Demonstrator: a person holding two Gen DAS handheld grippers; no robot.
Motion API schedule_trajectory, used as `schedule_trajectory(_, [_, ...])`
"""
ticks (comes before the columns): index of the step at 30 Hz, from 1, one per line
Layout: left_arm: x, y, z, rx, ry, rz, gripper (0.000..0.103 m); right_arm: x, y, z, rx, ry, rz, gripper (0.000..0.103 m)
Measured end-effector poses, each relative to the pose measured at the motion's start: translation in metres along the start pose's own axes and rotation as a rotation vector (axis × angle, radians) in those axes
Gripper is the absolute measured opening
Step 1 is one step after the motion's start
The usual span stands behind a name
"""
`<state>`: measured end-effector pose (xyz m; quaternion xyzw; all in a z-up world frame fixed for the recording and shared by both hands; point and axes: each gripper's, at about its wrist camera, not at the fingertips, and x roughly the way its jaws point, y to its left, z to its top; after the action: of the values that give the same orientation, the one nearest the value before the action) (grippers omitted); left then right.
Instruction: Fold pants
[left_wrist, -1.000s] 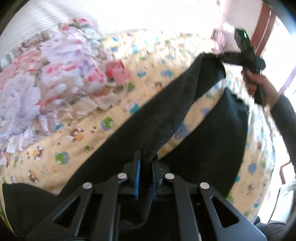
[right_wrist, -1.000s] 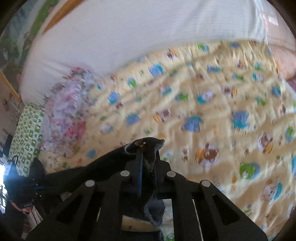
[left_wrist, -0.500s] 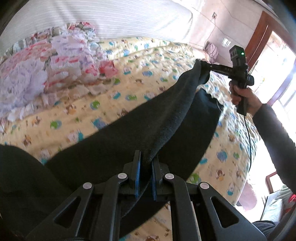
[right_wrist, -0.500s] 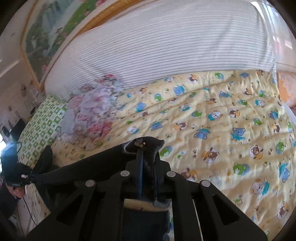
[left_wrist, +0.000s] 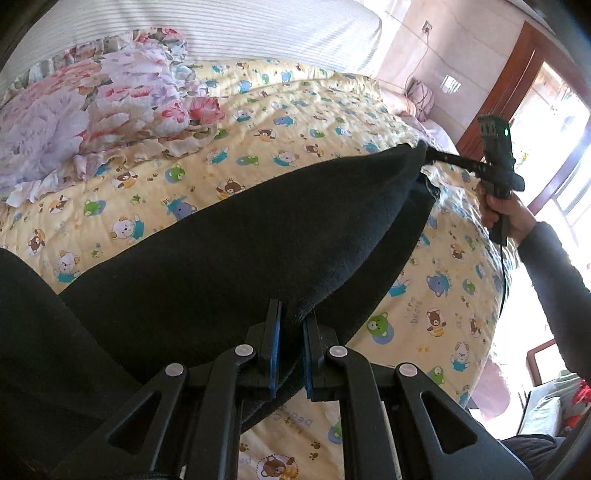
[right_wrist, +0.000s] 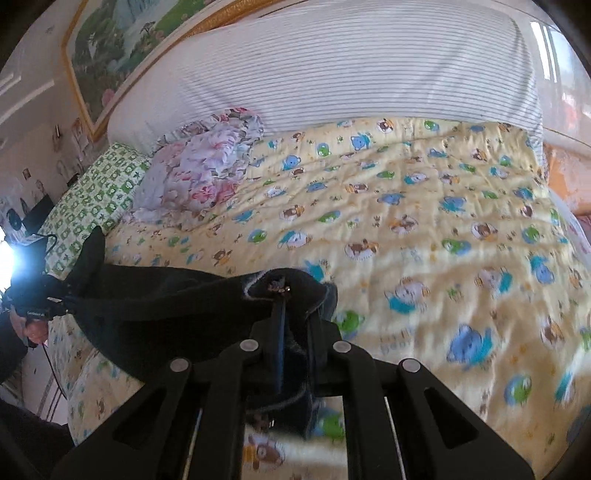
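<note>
The black pants (left_wrist: 258, 251) hang stretched in the air above a yellow bear-print quilt (left_wrist: 295, 122). My left gripper (left_wrist: 290, 343) is shut on one end of the pants. My right gripper (right_wrist: 295, 325) is shut on the other end, where the fabric (right_wrist: 166, 306) bunches over its fingertips. In the left wrist view the right gripper (left_wrist: 428, 157) shows at the far right, held by a hand, pinching the pants' far end. In the right wrist view the left gripper (right_wrist: 64, 301) shows at the far left edge, also holding the cloth.
A floral ruffled pillow (left_wrist: 92, 110) lies at the head of the bed, with a green-patterned pillow (right_wrist: 99, 195) beside it. A striped white headboard (right_wrist: 351, 74) rises behind. A wooden door frame (left_wrist: 517, 85) stands past the bed's far side.
Both grippers have moved apart with the pants, which now hang flatter and more taut. The views have tilted up and the right gripper sits lower and farther right.
</note>
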<state>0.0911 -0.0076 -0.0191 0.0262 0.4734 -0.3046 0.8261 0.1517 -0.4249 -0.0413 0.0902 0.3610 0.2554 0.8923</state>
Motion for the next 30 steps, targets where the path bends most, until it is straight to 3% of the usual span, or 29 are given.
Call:
schedule_trajectory(3, [-0.004,-0.002,-0.004,0.008,-0.013,-0.008,0.008,-0.006,0.007,-0.011,-0.019,0.003,-0.027,0.01])
schedule_trajectory(9, [0.013,-0.005,-0.02,0.032,0.041,-0.004,0.01,0.006,0.01,-0.029,-0.01,0.126,-0.082,0.013])
schedule_trajectory(11, [0.016,-0.005,-0.025,0.033,0.043,0.005,0.011,0.004,0.009,-0.032,0.021,0.141,-0.101,0.019])
schedule_trajectory(13, [0.013,-0.004,-0.027,0.02,0.033,0.011,0.014,-0.002,0.012,-0.034,0.029,0.156,-0.161,0.04])
schedule_trajectory(15, [0.007,-0.003,-0.027,0.007,0.018,0.007,0.019,-0.01,0.018,-0.034,0.016,0.149,-0.179,0.04])
schedule_trajectory(17, [-0.003,-0.001,-0.028,-0.01,-0.007,0.008,0.037,-0.025,0.029,-0.034,0.013,0.116,-0.166,0.04])
schedule_trajectory(19, [-0.014,0.002,-0.029,-0.028,-0.037,0.014,0.046,-0.036,0.041,-0.033,0.017,0.085,-0.162,0.041])
schedule_trajectory(23, [-0.038,0.014,-0.035,-0.076,-0.085,0.024,0.046,-0.044,0.068,-0.032,0.035,0.03,-0.138,0.045])
schedule_trajectory(26, [-0.054,0.028,-0.042,-0.115,-0.108,0.052,0.046,-0.035,0.09,-0.031,0.065,0.002,-0.032,0.045])
schedule_trajectory(30, [-0.075,0.056,-0.053,-0.186,-0.131,0.09,0.046,-0.012,0.128,-0.031,0.03,0.021,0.035,0.045])
